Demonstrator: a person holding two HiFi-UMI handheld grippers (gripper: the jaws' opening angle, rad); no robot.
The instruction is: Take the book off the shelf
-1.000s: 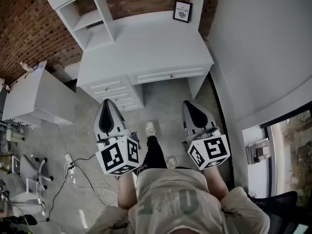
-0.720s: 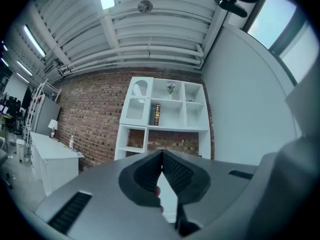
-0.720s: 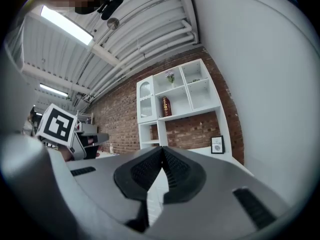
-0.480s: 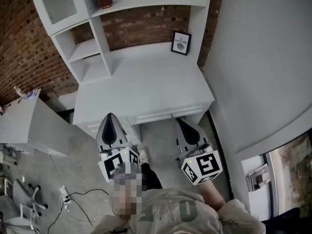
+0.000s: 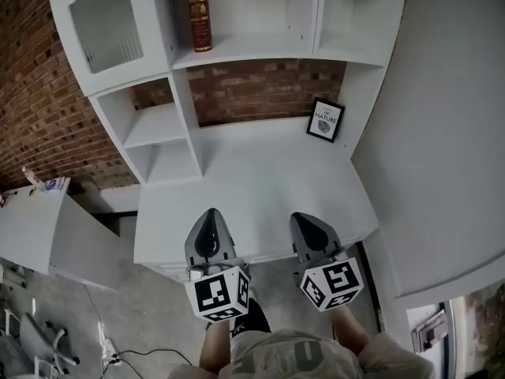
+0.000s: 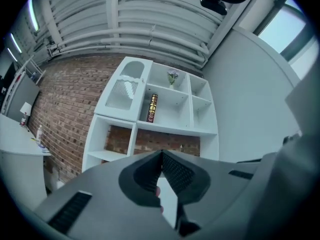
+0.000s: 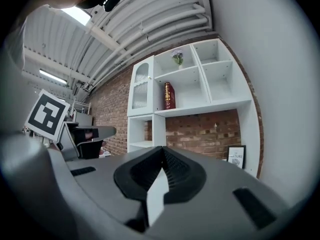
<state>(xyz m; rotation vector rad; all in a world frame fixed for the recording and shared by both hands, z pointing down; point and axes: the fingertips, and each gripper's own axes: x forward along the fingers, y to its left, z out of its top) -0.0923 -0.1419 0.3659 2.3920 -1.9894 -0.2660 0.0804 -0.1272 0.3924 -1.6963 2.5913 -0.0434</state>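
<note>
A dark red book with gold lettering stands upright at the left end of an upper cubby of the white shelf unit. The same book shows small and far off in the left gripper view, and the book also in the right gripper view. My left gripper and right gripper hover side by side over the near edge of the white desk, well short of the shelf. Both are shut, jaw tips meeting, with nothing between them.
A small framed print leans at the back right of the desk. A glass-fronted cabinet door sits left of the book's cubby. A small vase of flowers stands in the cubby above. A lower white table is to the left.
The head view has tilted up and moved toward the desk: the shelf and book have come into view. Both grippers have advanced from over the floor to over the desk's front edge.
</note>
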